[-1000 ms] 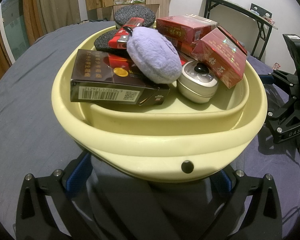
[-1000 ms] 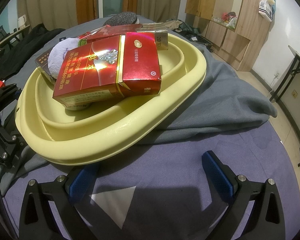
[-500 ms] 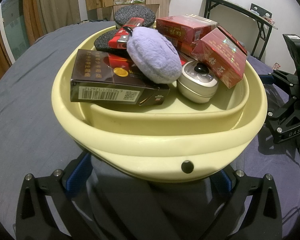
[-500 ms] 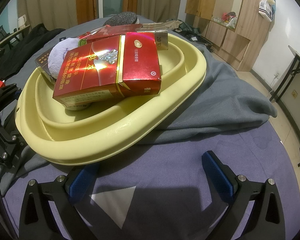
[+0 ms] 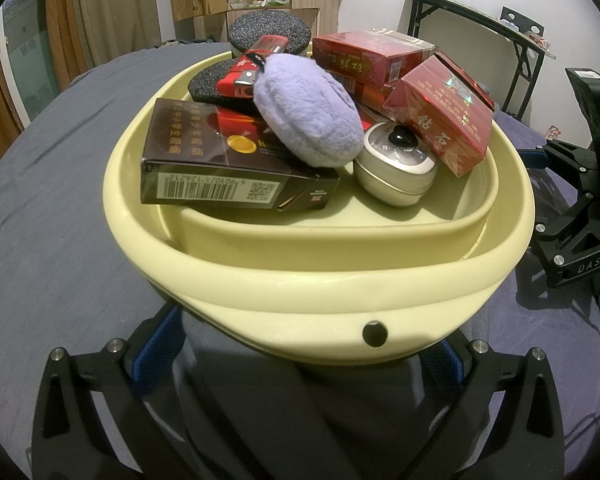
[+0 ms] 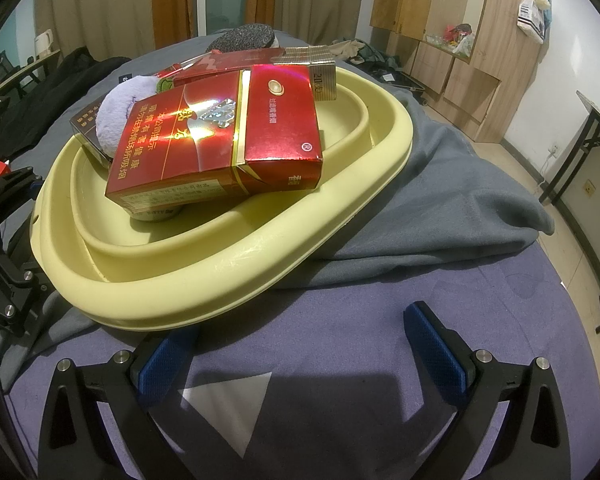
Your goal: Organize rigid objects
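Left wrist view: yellow basin (image 5: 320,280) stood on a cloth-covered table (image 5: 60,200), its near rim over the left tool (image 5: 300,364), whose fingers stood spread and gripped nothing. Piled inside the basin: dark carton (image 5: 224,168) at the near left, lilac puff (image 5: 308,112) atop it, round tin (image 5: 396,168) beside, red cartons (image 5: 440,116) behind. Cartons judged light, stiff, crushable; best pinched across narrow faces. The stack looked loose. Right wrist view: right tool (image 6: 300,348) released, empty, just short of the basin rim (image 6: 236,264); a large red carton (image 6: 220,144) lay uppermost, overhanging. Open cloth lay before the basin; rumpled grey blanket (image 6: 460,184) lay beyond it.
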